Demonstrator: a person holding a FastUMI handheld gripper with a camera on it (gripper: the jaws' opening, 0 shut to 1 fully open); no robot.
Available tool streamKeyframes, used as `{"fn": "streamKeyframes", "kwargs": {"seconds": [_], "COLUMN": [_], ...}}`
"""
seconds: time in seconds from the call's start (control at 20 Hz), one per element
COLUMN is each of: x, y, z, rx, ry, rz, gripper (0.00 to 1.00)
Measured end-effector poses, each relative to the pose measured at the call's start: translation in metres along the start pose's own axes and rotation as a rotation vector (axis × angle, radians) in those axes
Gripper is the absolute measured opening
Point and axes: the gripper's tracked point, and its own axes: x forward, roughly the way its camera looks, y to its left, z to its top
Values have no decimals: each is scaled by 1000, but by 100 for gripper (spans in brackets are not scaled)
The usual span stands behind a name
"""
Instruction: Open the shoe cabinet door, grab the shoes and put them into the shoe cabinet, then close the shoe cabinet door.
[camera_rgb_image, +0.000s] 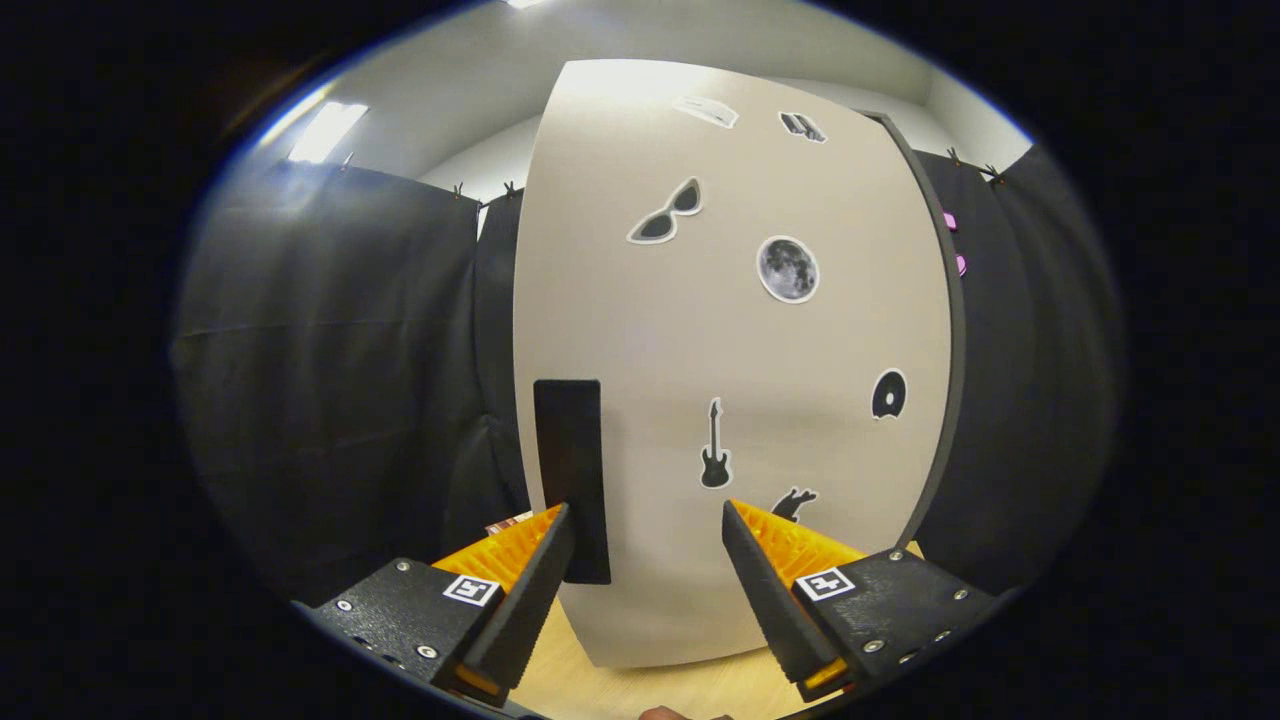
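Facing the shoe cabinet door (735, 350), the gripper (645, 535) stands wide open and holds nothing. The door is shut, pale and covered with stickers, just ahead of the fingers. Its dark handle (572, 470) sits near the door's left edge, at about eleven o'clock from the gripper's midpoint, close by the left finger. A wooden floor (650, 685) shows beneath. Judgement: the task is at its start; the door is unopened, and shoe placement and closing remain.

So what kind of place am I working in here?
Likely a staged test booth: black cloth walls clipped up around a pale beige sticker-covered cabinet door on a light wooden surface. The gripper is open before its dark rectangular handle.
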Motion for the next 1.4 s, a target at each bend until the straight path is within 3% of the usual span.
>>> {"fn": "streamKeyframes", "kwargs": {"seconds": [0.5,1.05,1.4], "x": [10,-114,-152], "y": [-1,-97,-124], "z": [10,59,73], "rx": [75,36,22], "ry": [-14,-113,-164], "rz": [-47,-292,-348], "gripper": [93,93,93]}}
